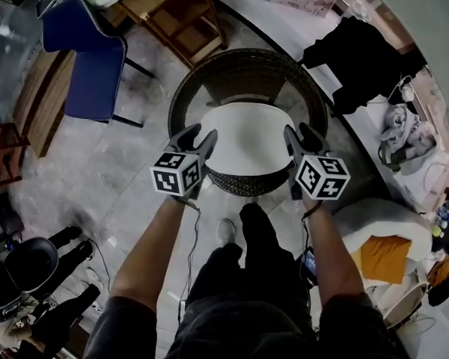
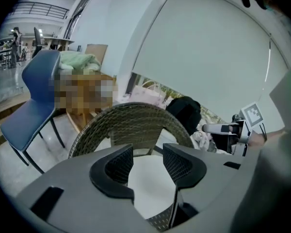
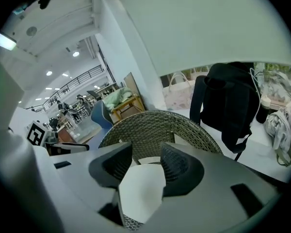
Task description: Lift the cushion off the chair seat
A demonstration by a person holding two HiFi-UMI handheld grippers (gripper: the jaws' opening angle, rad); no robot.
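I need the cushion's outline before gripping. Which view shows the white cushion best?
Head view: nearly the whole cushion shows on the chair. Each gripper view shows only a strip of it past the open jaws.

readable text: none | labels, brands, numbers: none legible in any view

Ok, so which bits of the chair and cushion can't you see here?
Chair legs: head view, hidden beneath the wicker chair seat and the cushion.
Cushion's near edge: gripper views, covered by the left tool and right tool bodies.
Cushion's underside: faces the seat in every view.
Wooden table: left gripper view, behind a mosaic patch.
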